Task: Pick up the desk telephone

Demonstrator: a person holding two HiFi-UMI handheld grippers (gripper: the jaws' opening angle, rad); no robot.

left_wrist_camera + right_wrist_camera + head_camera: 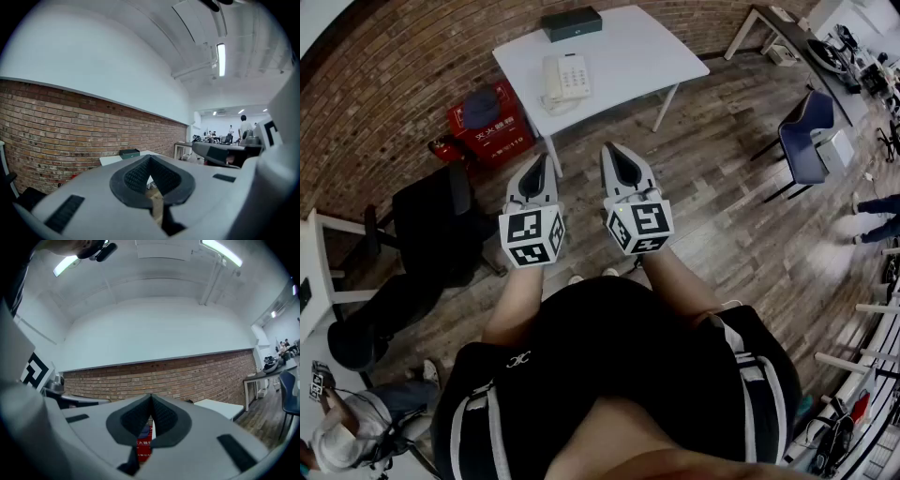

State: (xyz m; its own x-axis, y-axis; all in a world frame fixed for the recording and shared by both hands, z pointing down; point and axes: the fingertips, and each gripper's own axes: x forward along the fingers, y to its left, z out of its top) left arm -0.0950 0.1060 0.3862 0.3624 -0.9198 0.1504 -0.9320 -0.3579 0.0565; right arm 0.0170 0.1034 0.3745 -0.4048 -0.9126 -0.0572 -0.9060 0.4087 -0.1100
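Note:
The white desk telephone (565, 79) lies on the white table (647, 56) at the top of the head view, handset along its left side. My left gripper (538, 159) and right gripper (610, 148) are held side by side in the air over the wooden floor, short of the table's near edge and pointing toward it. Both are shut with nothing between the jaws. In the left gripper view the left gripper (150, 160) shows its pads together, with the table's edge (110, 160) beyond. The right gripper (151, 398) is likewise shut in its own view. Neither gripper view shows the telephone.
A dark green box (572, 22) sits at the table's far side. A red box (492, 127) stands on the floor left of the table, against the brick wall. A black chair (436, 225) is to my left, a blue chair (806, 136) to the right.

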